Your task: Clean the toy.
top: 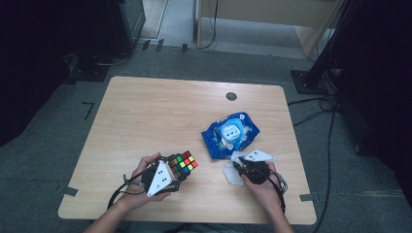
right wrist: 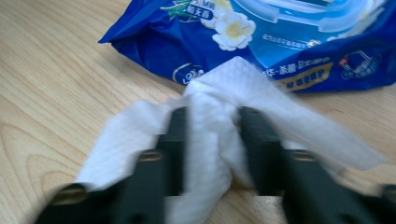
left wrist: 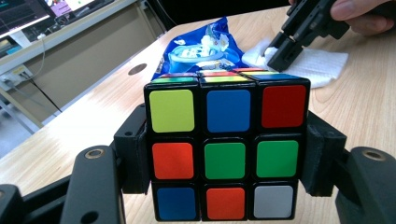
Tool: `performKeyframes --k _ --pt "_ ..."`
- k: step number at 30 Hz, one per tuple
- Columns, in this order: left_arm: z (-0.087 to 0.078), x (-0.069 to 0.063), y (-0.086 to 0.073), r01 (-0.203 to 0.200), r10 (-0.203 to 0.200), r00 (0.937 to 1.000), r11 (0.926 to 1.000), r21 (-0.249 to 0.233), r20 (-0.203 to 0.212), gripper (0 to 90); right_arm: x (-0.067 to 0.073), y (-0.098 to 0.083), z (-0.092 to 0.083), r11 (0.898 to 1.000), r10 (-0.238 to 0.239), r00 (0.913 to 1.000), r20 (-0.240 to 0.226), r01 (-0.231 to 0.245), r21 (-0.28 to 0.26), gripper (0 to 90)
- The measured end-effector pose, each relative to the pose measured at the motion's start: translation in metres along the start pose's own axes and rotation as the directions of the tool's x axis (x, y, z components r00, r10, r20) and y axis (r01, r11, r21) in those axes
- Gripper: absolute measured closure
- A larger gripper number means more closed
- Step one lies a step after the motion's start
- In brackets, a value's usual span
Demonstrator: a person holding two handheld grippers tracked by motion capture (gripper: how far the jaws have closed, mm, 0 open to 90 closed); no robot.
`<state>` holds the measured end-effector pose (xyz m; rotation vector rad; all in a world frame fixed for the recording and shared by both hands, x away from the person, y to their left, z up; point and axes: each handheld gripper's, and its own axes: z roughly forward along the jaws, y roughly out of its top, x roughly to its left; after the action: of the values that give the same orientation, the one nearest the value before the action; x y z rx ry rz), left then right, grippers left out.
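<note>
The left gripper (left wrist: 224,158) is clenched on the colourful 3-by-3 plastic puzzle cube (left wrist: 225,151), held just above the wooden table (top: 145,111). The right gripper (right wrist: 212,140) pinches a fold of the white wet wipe (right wrist: 219,121), lying beside the blue wipe packet (top: 231,133). The wipe is taken; wiping the cube seems still left.

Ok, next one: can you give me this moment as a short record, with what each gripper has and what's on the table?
left gripper: shut on the puzzle cube, held above the table
right gripper: shut on a bunched fold of the white wipe, which lies on the table
wipes pack: blue, lying flat just beyond the wipe
table hole: small dark round opening near the far edge
</note>
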<state>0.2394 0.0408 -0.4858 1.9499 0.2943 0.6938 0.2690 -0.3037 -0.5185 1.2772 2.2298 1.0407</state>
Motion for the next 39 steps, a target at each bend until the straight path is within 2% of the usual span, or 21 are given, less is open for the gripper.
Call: performKeyframes --k 2,5,7,8,11,13,14,16,18,19,21,22,24,26,29,31,33,35,37,38,39 --pt "0.000 0.000 0.000 0.003 -0.003 1.0000 1.0000 -0.001 0.002 33.8 0.000 0.001 -0.002 1.000 0.003 0.9999 -0.012 -0.003 -0.003 82.5" --pt "0.001 -0.002 0.001 0.002 -0.002 1.0000 1.0000 0.001 0.007 33.8 0.010 0.008 -0.013 0.997 -0.019 0.9983 -0.055 0.015 -0.082 84.1" --pt "0.003 -0.004 0.001 0.000 0.000 0.9999 1.0000 0.001 0.012 33.8 0.021 0.017 -0.024 0.988 -0.027 0.9963 -0.081 0.014 -0.152 84.4" --pt "0.003 -0.005 0.001 -0.002 0.002 0.9999 1.0000 0.001 0.017 33.8 0.030 0.024 -0.034 0.978 -0.029 0.9923 -0.120 0.003 -0.207 84.4" --pt "0.005 -0.012 0.004 -0.011 0.011 0.9994 0.9999 -0.002 0.034 33.8 0.061 0.041 -0.054 0.941 -0.105 0.9707 -0.216 0.026 -0.338 84.5" --pt "0.006 -0.016 0.007 -0.017 0.017 0.9988 0.9998 -0.009 0.046 33.8 0.081 0.048 -0.063 0.919 -0.161 0.9546 -0.250 0.052 -0.391 84.4" --pt "0.006 -0.018 0.009 -0.022 0.023 0.9984 0.9997 -0.012 0.053 33.8 0.095 0.053 -0.067 0.906 -0.193 0.9430 -0.271 0.065 -0.417 84.3" --pt "0.007 -0.022 0.012 -0.026 0.027 0.9976 0.9995 -0.020 0.064 33.8 0.112 0.058 -0.068 0.895 -0.219 0.9273 -0.304 0.066 -0.441 84.2" --pt "0.006 -0.025 0.014 -0.027 0.030 0.9969 0.9992 -0.030 0.073 33.8 0.122 0.060 -0.063 0.896 -0.230 0.9170 -0.326 0.069 -0.439 84.1" --pt "0.006 -0.026 0.016 -0.023 0.026 0.9963 0.9991 -0.037 0.082 33.8 0.126 0.060 -0.059 0.897 -0.233 0.9168 -0.325 0.074 -0.435 84.0" --pt "0.004 -0.027 0.018 -0.022 0.026 0.9960 0.9986 -0.049 0.086 33.8 0.127 0.058 -0.050 0.902 -0.227 0.9247 -0.306 0.082 -0.423 83.8" --pt "0.004 -0.027 0.019 -0.022 0.026 0.9964 0.9987 -0.045 0.081 33.8 0.126 0.056 -0.046 0.909 -0.207 0.9304 -0.302 0.069 -0.412 83.5" --pt "0.003 -0.026 0.018 -0.019 0.022 0.9969 0.9987 -0.047 0.075 33.9 0.119 0.053 -0.042 0.907 -0.177 0.9376 -0.299 0.037 -0.420 83.4" --pt "0.003 -0.023 0.017 0.002 0.002 0.9974 0.9989 -0.048 0.072 34.0 0.112 0.052 -0.040 0.913 -0.167 0.9591 -0.228 0.063 -0.403 83.5" --pt "0.001 -0.018 0.015 0.022 -0.019 0.9976 0.9984 -0.052 0.066 34.0 0.096 0.047 -0.033 0.935 -0.119 0.9815 -0.150 0.060 -0.350 83.7" --pt "0.001 -0.016 0.014 0.022 -0.019 0.9981 0.9986 -0.048 0.059 34.0 0.087 0.044 -0.032 0.940 -0.077 0.9888 -0.128 0.029 -0.341 83.9" --pt "0.002 -0.015 0.013 0.026 -0.024 0.9980 0.9988 -0.040 0.059 34.0 0.085 0.045 -0.038 0.932 -0.054 0.9879 -0.145 -0.002 -0.364 83.9" --pt "0.003 -0.016 0.012 0.029 -0.027 0.9979 0.9989 -0.037 0.058 34.0 0.090 0.050 -0.047 0.915 -0.068 0.9805 -0.184 -0.012 -0.404 83.9" --pt "0.005 -0.018 0.013 0.029 -0.026 0.9976 0.9988 -0.041 0.064 34.0 0.101 0.053 -0.054 0.896 -0.116 0.9609 -0.251 -0.009 -0.445 83.8" --pt "0.005 -0.019 0.014 0.027 -0.024 0.9975 0.9988 -0.042 0.067 34.0 0.107 0.055 -0.056 0.890 -0.143 0.9514 -0.273 0.003 -0.457 83.7" --pt "0.005 -0.020 0.015 0.026 -0.023 0.9973 0.9987 -0.044 0.069 34.0 0.113 0.056 -0.057 0.890 -0.164 0.9419 -0.293 0.013 -0.455 83.7"
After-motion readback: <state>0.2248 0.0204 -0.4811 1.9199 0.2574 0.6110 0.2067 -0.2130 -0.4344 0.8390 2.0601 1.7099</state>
